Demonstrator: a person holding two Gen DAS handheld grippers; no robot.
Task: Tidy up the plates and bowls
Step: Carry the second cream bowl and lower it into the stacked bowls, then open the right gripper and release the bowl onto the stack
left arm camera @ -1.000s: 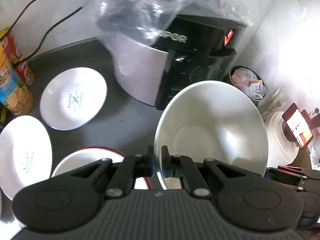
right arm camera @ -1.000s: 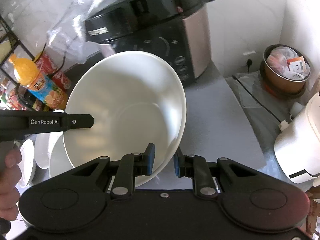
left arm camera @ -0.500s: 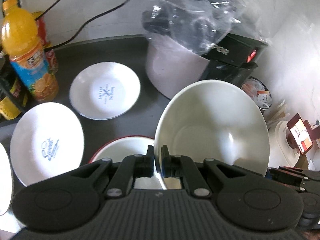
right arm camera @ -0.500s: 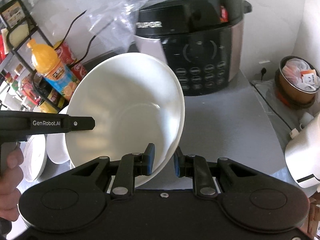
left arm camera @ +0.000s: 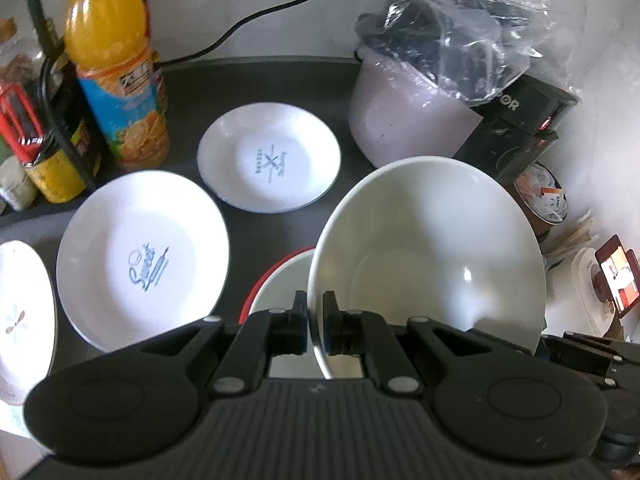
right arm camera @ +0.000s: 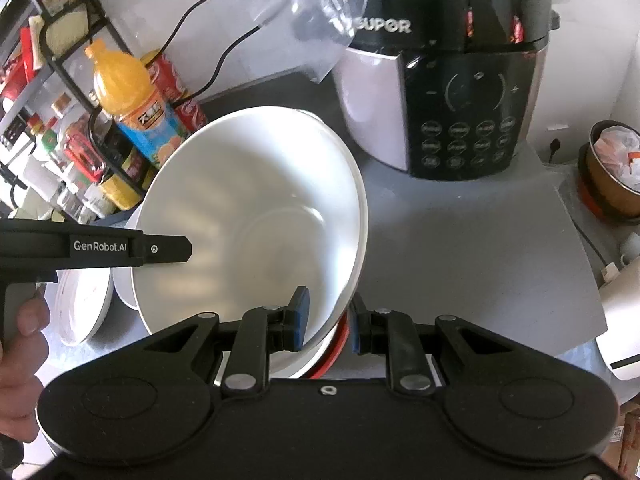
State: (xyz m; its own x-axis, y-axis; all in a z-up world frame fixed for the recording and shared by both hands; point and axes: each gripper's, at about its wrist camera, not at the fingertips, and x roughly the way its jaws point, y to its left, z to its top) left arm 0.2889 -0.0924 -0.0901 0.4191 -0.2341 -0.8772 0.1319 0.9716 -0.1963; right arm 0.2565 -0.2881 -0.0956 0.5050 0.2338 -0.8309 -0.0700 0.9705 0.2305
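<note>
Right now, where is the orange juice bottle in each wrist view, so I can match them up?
Left wrist: the juice bottle stands upper left, behind the plates.
Right wrist: the bottle stands upper left, behind the big white bowl, by the rack.
Shared landmark: the cooker, right of the bottle in both.

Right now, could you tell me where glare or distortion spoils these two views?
Left wrist view: the wall behind the cooker is blown out white, and the plastic bag glints. Right wrist view: the white bowl shows bright sheen; fisheye bends the shelf rack.
</note>
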